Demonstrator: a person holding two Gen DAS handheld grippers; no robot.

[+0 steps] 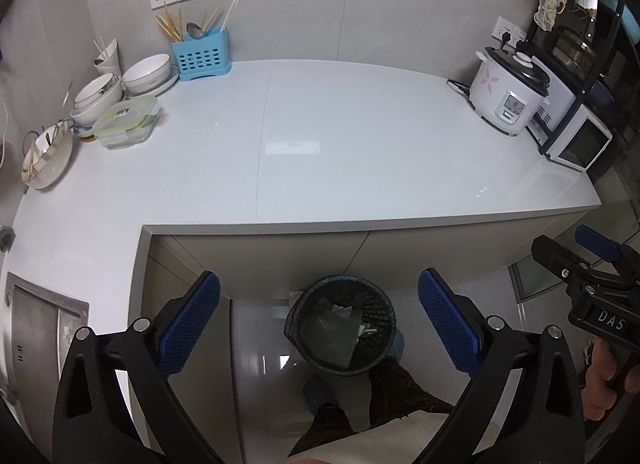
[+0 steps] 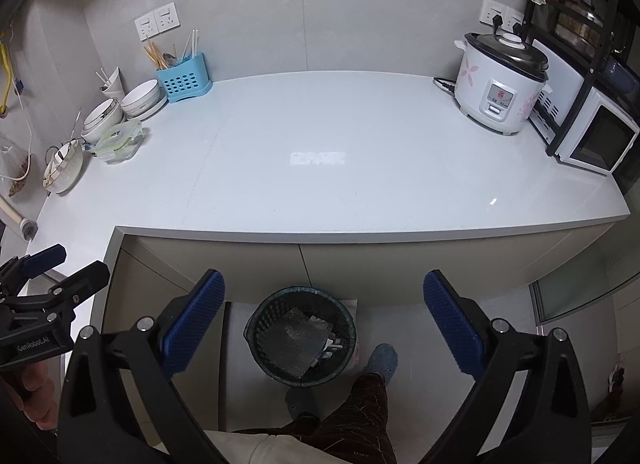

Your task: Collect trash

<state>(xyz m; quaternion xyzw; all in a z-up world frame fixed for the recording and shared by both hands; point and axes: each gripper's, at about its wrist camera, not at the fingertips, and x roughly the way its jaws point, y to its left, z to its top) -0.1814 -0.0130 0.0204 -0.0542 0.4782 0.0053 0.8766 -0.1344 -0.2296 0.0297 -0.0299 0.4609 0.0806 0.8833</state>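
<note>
A dark mesh trash bin (image 1: pixel 341 328) stands on the floor below the counter edge; it also shows in the right wrist view (image 2: pixel 301 334). A grey sheet (image 1: pixel 329 334) and small white scraps (image 2: pixel 330 342) lie inside it. My left gripper (image 1: pixel 319 318) is open and empty, held above the bin. My right gripper (image 2: pixel 324 318) is open and empty, also above the bin. Each gripper shows at the edge of the other's view: the right one (image 1: pixel 592 264) and the left one (image 2: pixel 60 268).
The white countertop (image 2: pixel 320 152) has bowls (image 1: pixel 120 84), a lidded food box (image 1: pixel 126 120) and a blue utensil holder (image 1: pixel 202 56) at the left, and a rice cooker (image 2: pixel 500 92) and oven (image 2: pixel 596 136) at the right. My legs and slippers (image 2: pixel 382 360) stand by the bin.
</note>
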